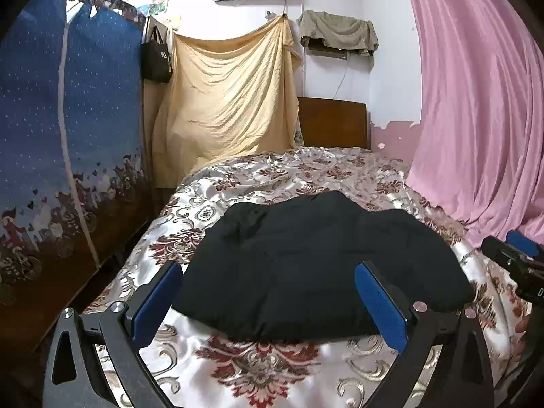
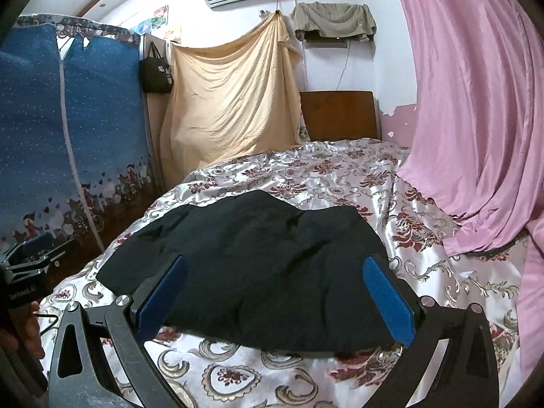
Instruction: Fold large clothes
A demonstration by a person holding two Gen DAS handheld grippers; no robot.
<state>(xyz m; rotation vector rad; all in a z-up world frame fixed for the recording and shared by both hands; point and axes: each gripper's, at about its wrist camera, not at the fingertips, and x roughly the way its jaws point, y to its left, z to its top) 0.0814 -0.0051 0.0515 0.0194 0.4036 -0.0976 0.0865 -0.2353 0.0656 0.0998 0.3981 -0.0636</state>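
A black garment [image 1: 316,265] lies in a compact, puffy bundle on the floral satin bedspread [image 1: 258,370]; it also shows in the right wrist view [image 2: 251,265]. My left gripper [image 1: 268,272] is open and empty, its blue-padded fingers [image 1: 156,302] hovering above the garment's near edge. My right gripper [image 2: 275,268] is open and empty too, fingers [image 2: 387,299] spread over the garment's near edge. The right gripper shows at the right edge of the left wrist view [image 1: 516,258]. The left gripper shows at the left edge of the right wrist view [image 2: 30,265].
A blue fabric wardrobe [image 1: 68,129] stands left of the bed. A beige sheet [image 1: 231,102] hangs at the back by the wooden headboard [image 1: 333,122]. A pink curtain [image 1: 476,102] drapes onto the bed's right side.
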